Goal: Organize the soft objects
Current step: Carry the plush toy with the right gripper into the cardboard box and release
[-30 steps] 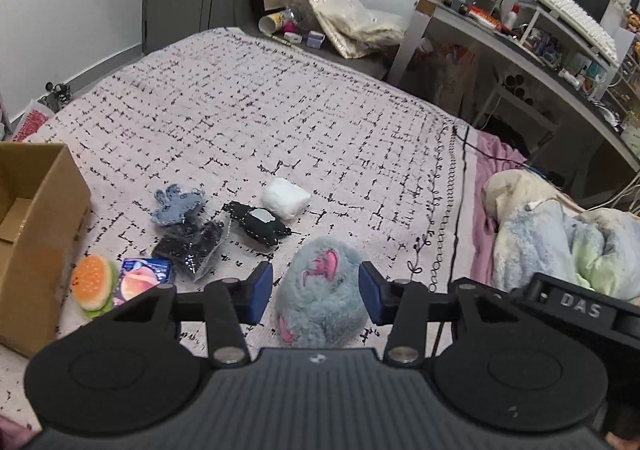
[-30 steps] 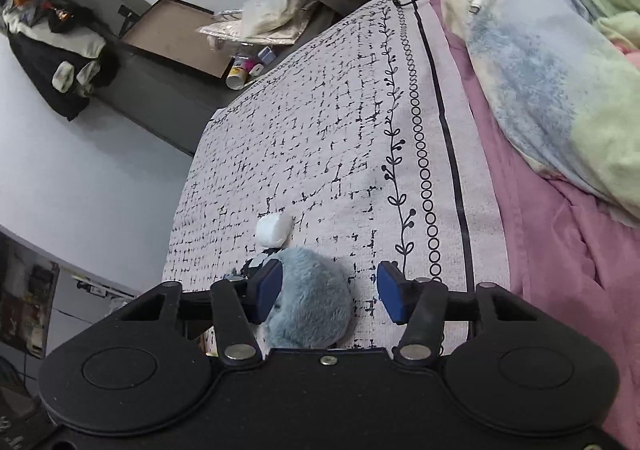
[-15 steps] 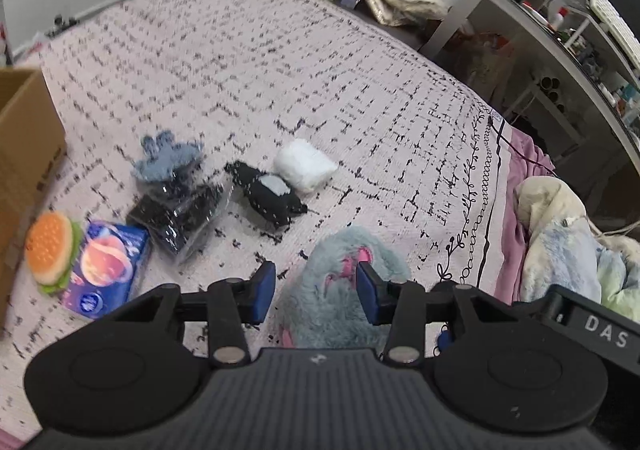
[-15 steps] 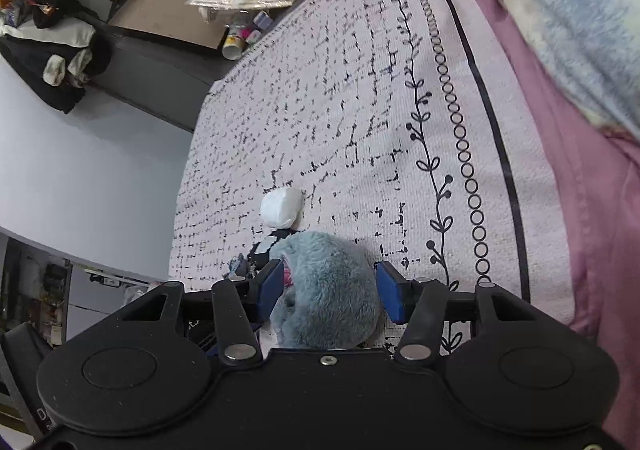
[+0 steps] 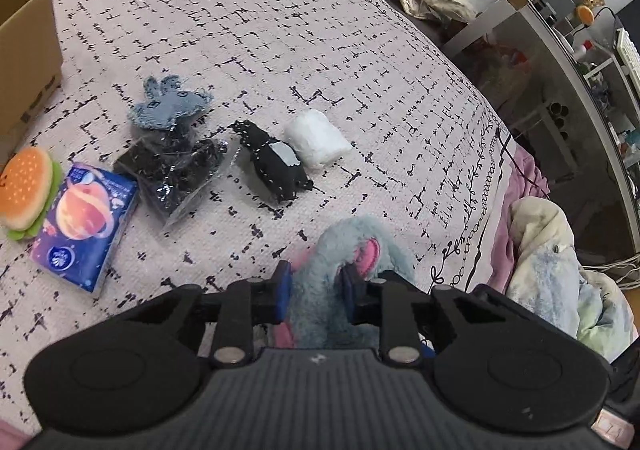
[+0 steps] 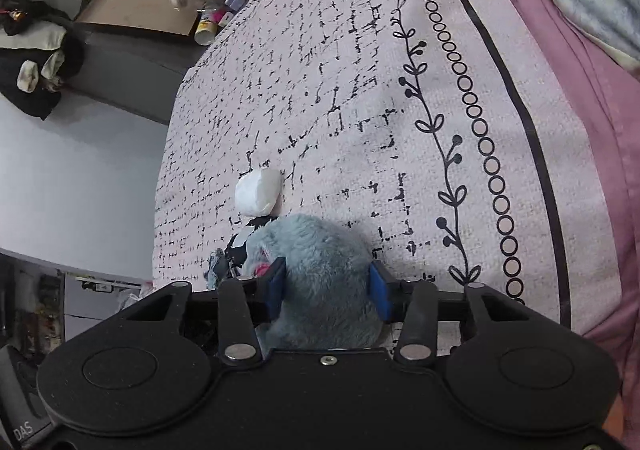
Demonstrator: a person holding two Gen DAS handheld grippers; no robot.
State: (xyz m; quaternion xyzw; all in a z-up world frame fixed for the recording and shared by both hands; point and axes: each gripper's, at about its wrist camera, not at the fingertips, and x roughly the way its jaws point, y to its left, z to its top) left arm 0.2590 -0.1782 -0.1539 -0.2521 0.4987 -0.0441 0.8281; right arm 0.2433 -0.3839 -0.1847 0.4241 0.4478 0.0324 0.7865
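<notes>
Bed: pink bedspread (image 5: pixel 280 30) with black dash marks carries everything; right wrist view adds a vine-and-ring border and a purple sheet (image 6: pixel 592 130) beside it.
Box: cardboard box (image 5: pixel 24 50) at the bed's left edge, seen only in the left wrist view.
Plush toy: fluffy blue-grey plush toy (image 6: pixel 320 274) with pink ear lining, on the bedspread at the near edge, between both claws.
Left claw: left claw (image 5: pixel 316 286) closed down onto the plush toy, blue pads pressed into its fur.
Right claw: right claw (image 6: pixel 328 286) partly closed, pads against both sides of the plush toy.
Left view only: blue tissue pack (image 5: pixel 84 222) touching a burger toy (image 5: pixel 28 194); black bag (image 5: pixel 176 174); denim toy (image 5: pixel 168 106).
Both views: black pouch (image 5: pixel 272 162) touching a white bundle (image 5: pixel 316 138).
</notes>
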